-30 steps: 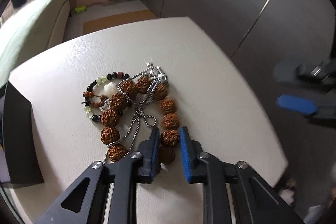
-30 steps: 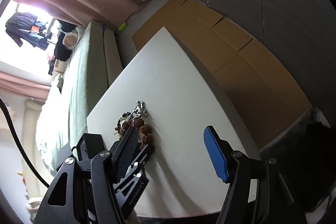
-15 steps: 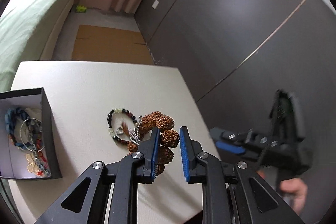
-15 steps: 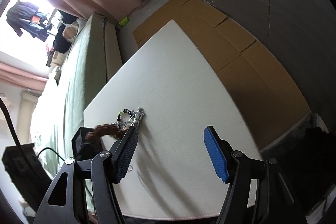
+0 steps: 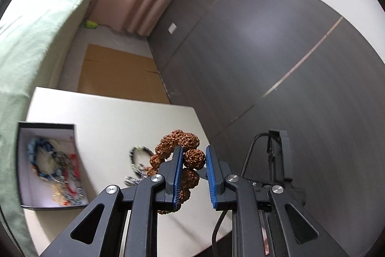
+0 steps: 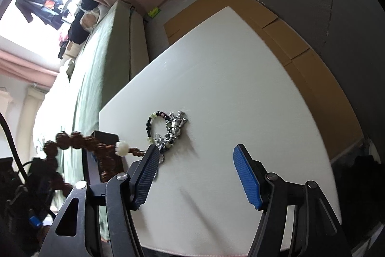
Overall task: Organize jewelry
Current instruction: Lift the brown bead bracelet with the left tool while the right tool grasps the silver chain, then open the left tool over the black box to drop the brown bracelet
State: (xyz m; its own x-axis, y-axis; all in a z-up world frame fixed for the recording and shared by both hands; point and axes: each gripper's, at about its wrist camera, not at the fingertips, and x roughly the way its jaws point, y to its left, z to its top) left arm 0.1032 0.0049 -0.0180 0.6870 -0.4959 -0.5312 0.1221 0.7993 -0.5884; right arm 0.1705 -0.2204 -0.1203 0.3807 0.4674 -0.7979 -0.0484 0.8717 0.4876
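Rudraksha-seed bracelet (image 5: 185, 155), lifted clear of the table (image 5: 115, 112), hangs pinched by one bead in the left gripper (image 5: 192, 166). Carry it level over the open jewelry box (image 5: 45, 127), lower, then release. Right gripper (image 6: 197, 175) hovers wide, empty, near the dark-beaded bracelet (image 6: 154, 124).

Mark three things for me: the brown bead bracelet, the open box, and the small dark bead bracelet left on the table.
brown bead bracelet (image 5: 193, 158): left wrist view, on the bead between the fingers.
open box (image 5: 45, 126): left wrist view, on its far rim.
small dark bead bracelet (image 6: 149, 122): right wrist view, on its left arc.
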